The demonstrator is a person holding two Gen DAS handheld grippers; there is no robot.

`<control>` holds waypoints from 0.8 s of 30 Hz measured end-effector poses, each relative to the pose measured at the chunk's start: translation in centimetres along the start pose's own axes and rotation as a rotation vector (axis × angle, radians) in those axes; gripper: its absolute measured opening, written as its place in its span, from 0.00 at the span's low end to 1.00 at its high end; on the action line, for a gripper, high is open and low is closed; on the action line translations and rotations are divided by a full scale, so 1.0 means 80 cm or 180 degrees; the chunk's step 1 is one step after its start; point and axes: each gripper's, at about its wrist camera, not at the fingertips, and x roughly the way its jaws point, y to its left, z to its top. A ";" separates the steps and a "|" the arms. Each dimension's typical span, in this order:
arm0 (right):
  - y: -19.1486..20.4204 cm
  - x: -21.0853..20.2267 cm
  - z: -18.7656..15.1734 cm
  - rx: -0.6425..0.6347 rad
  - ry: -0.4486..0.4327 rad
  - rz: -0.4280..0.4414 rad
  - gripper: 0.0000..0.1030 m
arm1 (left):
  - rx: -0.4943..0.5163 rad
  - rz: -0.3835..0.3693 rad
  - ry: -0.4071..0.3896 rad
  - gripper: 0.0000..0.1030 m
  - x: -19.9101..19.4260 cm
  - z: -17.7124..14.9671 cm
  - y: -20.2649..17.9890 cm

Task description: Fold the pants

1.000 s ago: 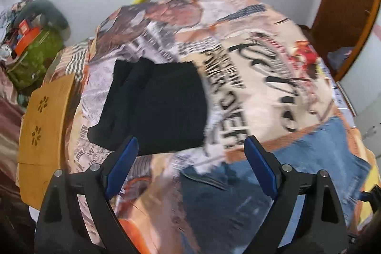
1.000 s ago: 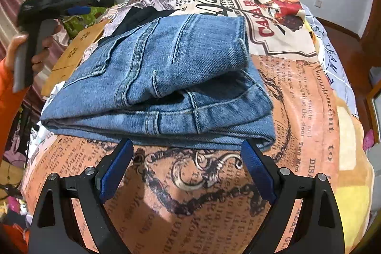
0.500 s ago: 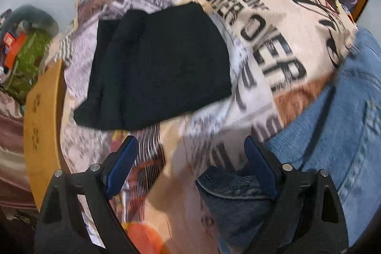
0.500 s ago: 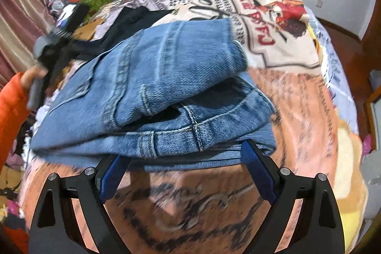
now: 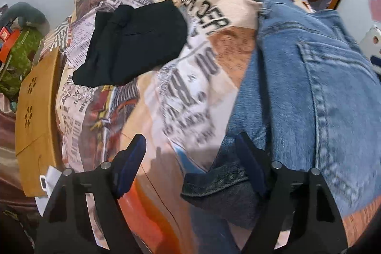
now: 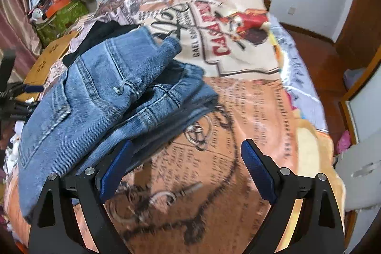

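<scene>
Jeans (image 6: pixel 100 97) sit folded in a thick stack on the bed (image 6: pixel 250 116), beside the folded black pants (image 5: pixel 133 42). My left claw (image 5: pixel 190 158) has just been closing but grips nothing yet, its right finger at the stack's edge near a dark hem; my right claw (image 6: pixel 185 168) is wide open and empty at the stack's near corner. Denim looks heavy, floppy, not slippery, so I'd pinch through all layers at the folded edges or the stack splays.

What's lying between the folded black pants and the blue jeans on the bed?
Nothing but bare printed bedspread. The left wrist view shows the black pants and the blue jeans apart, with only the newspaper-print cover between them.
</scene>
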 end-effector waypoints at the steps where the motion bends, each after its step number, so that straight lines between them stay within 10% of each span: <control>1: 0.000 -0.008 -0.002 -0.0017 -0.0056 -0.0012 0.88 | 0.0010 -0.0022 -0.0017 0.76 -0.006 -0.005 -0.007; 8: 0.007 -0.058 -0.014 -0.0033 -0.0307 0.0074 0.88 | -0.0035 -0.0356 -0.0049 0.75 -0.032 -0.021 -0.046; 17: 0.033 -0.053 -0.055 0.0116 -0.0203 0.0352 0.86 | -0.0360 -0.0192 -0.0332 0.75 -0.068 -0.026 -0.023; 24: 0.044 -0.039 -0.067 0.0183 -0.0086 0.0478 0.55 | -0.0316 -0.0422 -0.0434 0.75 -0.078 -0.055 -0.037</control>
